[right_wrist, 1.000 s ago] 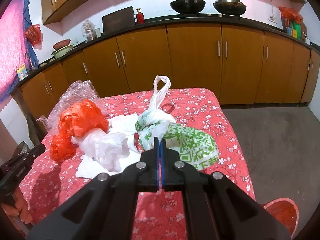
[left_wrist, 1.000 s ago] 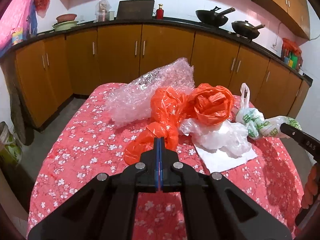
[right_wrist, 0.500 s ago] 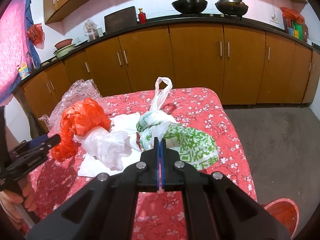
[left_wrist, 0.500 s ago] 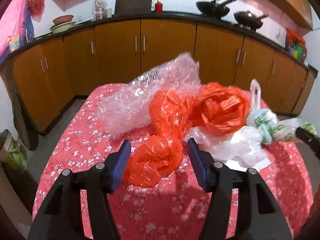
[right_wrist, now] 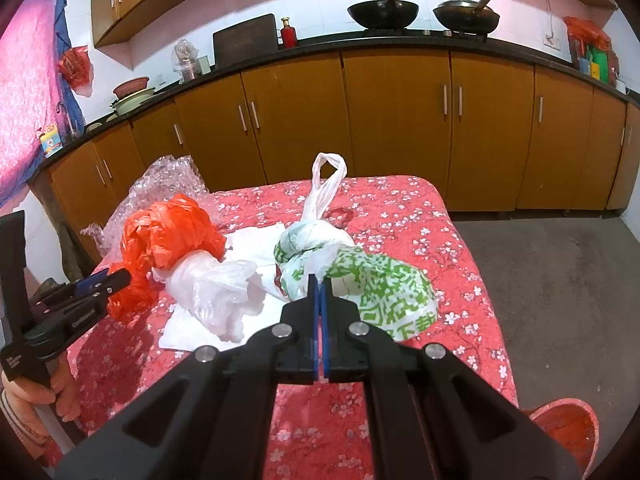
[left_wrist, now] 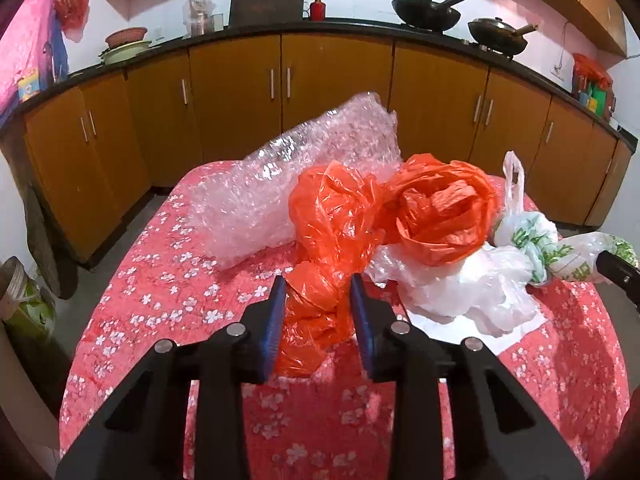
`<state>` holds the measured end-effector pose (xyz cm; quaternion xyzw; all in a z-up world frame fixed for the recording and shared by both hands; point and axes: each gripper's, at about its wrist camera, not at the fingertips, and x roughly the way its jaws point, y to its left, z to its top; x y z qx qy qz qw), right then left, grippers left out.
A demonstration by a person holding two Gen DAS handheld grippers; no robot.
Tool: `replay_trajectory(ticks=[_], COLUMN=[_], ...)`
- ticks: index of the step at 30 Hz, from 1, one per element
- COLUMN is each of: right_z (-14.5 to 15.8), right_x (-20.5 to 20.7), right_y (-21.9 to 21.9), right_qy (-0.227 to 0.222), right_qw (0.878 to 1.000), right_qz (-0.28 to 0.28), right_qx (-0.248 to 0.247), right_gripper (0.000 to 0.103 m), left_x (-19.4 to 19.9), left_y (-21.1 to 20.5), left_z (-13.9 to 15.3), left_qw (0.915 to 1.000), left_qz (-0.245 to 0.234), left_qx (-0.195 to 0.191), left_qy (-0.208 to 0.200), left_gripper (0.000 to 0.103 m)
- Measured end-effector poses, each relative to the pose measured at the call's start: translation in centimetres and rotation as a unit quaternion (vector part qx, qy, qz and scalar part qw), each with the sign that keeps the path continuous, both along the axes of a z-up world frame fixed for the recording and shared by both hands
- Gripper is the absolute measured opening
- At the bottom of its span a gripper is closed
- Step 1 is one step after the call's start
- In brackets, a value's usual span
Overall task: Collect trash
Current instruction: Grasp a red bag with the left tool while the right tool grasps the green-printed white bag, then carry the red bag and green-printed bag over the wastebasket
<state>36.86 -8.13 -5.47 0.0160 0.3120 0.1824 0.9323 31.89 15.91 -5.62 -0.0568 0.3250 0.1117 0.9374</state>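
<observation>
Left gripper (left_wrist: 318, 312): jaws partly apart and just now closing in, a crumpled orange bag (left_wrist: 316, 320) lying between the blue pads (left_wrist: 274, 320); the plastic fills the gap and appears to meet both pads, so judged gripped, though how firmly cannot be told; this near lump rests on the red floral tablecloth (left_wrist: 160, 300) straight ahead of the jaws, its bulk rising away from them toward a larger orange bag (left_wrist: 340, 208) behind.

Right gripper (right_wrist: 319, 292): jaws together, a fold of the green-printed white bag (right_wrist: 384, 284) apparently pinched at their tips; bag lies ahead and to the right of the jaws, long axis running to the right along the table; a knotted white-and-green bag (right_wrist: 308, 240) with an upright handle loop sits just behind it.

Between the two grippers: a second orange bundle (left_wrist: 440, 208), a clear white bag (left_wrist: 460, 292) over white paper (right_wrist: 180, 328); bubble wrap (left_wrist: 288, 184) at the far left, behind the orange items.

Nearer hand: left for all orange pieces and bubble wrap; right for the printed bags.

Receptacle: an orange rim (right_wrist: 568, 428) on the floor, low right of the right gripper; judged a likely bin, not certain.
</observation>
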Motion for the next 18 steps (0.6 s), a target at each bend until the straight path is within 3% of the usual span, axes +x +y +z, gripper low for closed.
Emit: replay_trajectory(ticks=[18], right_z=[3.5], right_x=[-3.6], right_y=[-4.1], right_qy=[-0.028], right_qw=[0.999], right_qz=[-0.022], right_qx=[0.032], right_gripper=[0.003], left_x=[-5.7], left_y=[-1.7], left_z=[4.5], left_qw=[0.9989], left_qz=[-0.005], left_qx=[0.017], left_qy=[-0.043], left_gripper=[0.032])
